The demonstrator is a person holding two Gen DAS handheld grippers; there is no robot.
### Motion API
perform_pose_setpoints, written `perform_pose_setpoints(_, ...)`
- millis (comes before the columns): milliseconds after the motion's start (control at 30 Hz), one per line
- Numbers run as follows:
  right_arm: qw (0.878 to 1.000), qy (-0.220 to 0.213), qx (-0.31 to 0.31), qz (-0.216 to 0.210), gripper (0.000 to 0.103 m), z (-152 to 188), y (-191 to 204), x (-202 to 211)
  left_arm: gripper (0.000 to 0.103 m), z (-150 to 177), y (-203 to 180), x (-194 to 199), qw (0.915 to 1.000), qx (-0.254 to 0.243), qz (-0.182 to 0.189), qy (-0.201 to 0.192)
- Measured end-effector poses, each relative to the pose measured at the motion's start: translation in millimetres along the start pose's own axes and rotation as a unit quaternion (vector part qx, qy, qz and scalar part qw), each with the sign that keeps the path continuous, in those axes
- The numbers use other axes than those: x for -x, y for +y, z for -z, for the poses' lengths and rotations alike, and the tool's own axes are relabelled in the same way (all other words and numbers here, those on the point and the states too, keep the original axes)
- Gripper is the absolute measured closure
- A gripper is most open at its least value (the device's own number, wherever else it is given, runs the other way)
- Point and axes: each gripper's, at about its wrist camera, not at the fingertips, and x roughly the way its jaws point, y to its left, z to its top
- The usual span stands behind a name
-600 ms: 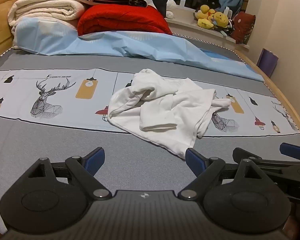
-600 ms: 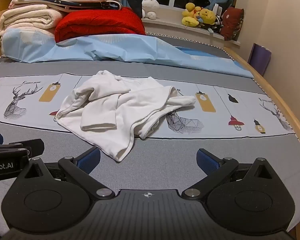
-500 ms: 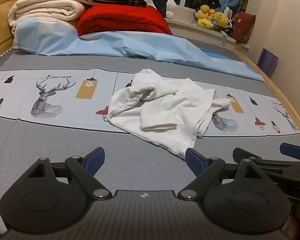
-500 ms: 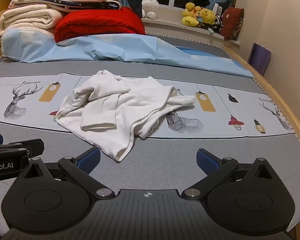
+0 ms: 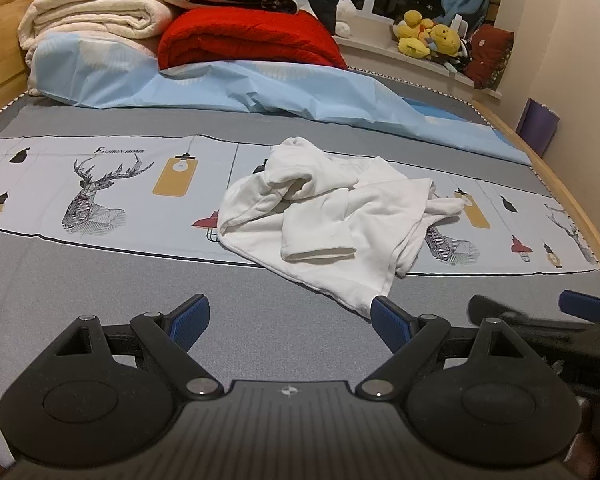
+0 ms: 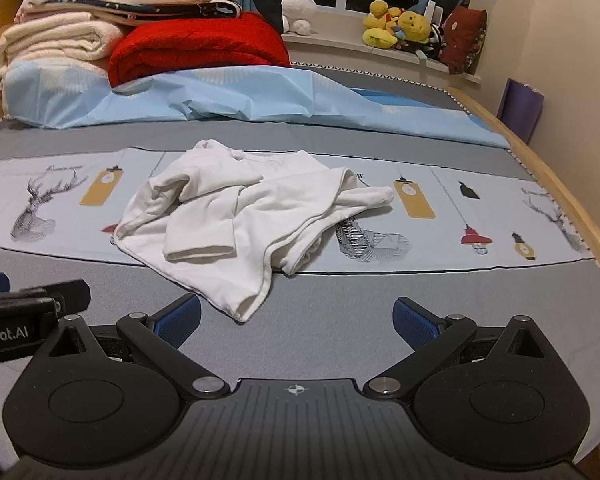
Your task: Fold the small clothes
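Bedroom; I am working over a bed [image 5: 100,288] with a grey cover carrying a pale printed band of deer and lamps.

Far end, 10 to 12 o'clock: folded cream blankets [image 5: 96,16], then a red blanket [image 5: 244,36] resting on a rumpled light blue sheet [image 5: 260,88].

1 o'clock: window ledge with yellow plush toys [image 5: 428,38].

Item, task: one white garment [image 5: 332,220], crumpled and unfolded, lying on the printed band at 12 o'clock in my left view and at 11 to 12 o'clock in the right view [image 6: 240,216]. Its nearest corner spills onto the grey strip, near the blue pads but apart from them.

Left gripper [image 5: 290,322]: released, jaws spread wide, nothing between them, low over the grey cover.

Right gripper [image 6: 296,320]: released likewise, spread and holding nothing. It sits just beside the left one; each shows at the edge of the other's view.
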Motion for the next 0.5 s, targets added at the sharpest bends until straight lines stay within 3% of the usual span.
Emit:
perform_pose_setpoints(100,1.0,-0.003,-0.024,-0.013,0.002,-8.2,-15.7,-4.0,0.015,1.0,1.1,-7.1,1.0,0.005,0.0,0.006)
perform_pose_setpoints(200,0.998,-0.02,-0.047,-0.032,0.01,-19.5,-34.1,-8.8,0.029,1.7,-2.2,-22.9,0.9998,-0.003,0.0,0.022)
perform_pose_setpoints(233,0.998,-0.025,-0.049,-0.039,0.02,-25.5,-42.3,-12.7,0.042,1.8,-4.2,-30.0,0.9996,-0.006,0.005,0.028)
perform_pose_setpoints(267,0.997,-0.032,-0.058,-0.047,0.039,-30.3,-50.5,-15.6,0.061,1.5,-7.4,-39.3,0.9991,-0.01,0.014,0.039)
perform_pose_setpoints(300,0.996,-0.033,-0.068,-0.055,0.051,-35.5,-60.5,-19.4,0.069,1.2,-10.9,-47.4,0.9988,-0.015,0.023,0.039)
perform_pose_setpoints(333,0.995,-0.031,-0.076,-0.06,0.069,-39.3,-68.8,-22.3,0.076,0.4,-15.9,-56.3,0.9982,-0.019,0.031,0.047)
perform_pose_setpoints(367,0.993,-0.03,-0.089,-0.065,0.077,-42.8,-79.2,-24.9,0.076,-1.3,-22.2,-65.5,0.9981,-0.026,0.039,0.039)
perform_pose_setpoints(433,0.991,-0.034,-0.109,-0.067,0.081,-47.6,-96.9,-26.9,0.076,-2.9,-38.7,-85.6,0.9973,-0.048,0.046,0.032)
perform_pose_setpoints(500,0.989,-0.04,-0.124,-0.066,0.081,-49.9,-106.7,-27.6,0.073,-1.6,-55.2,-111.3,0.9952,-0.056,0.06,0.053)
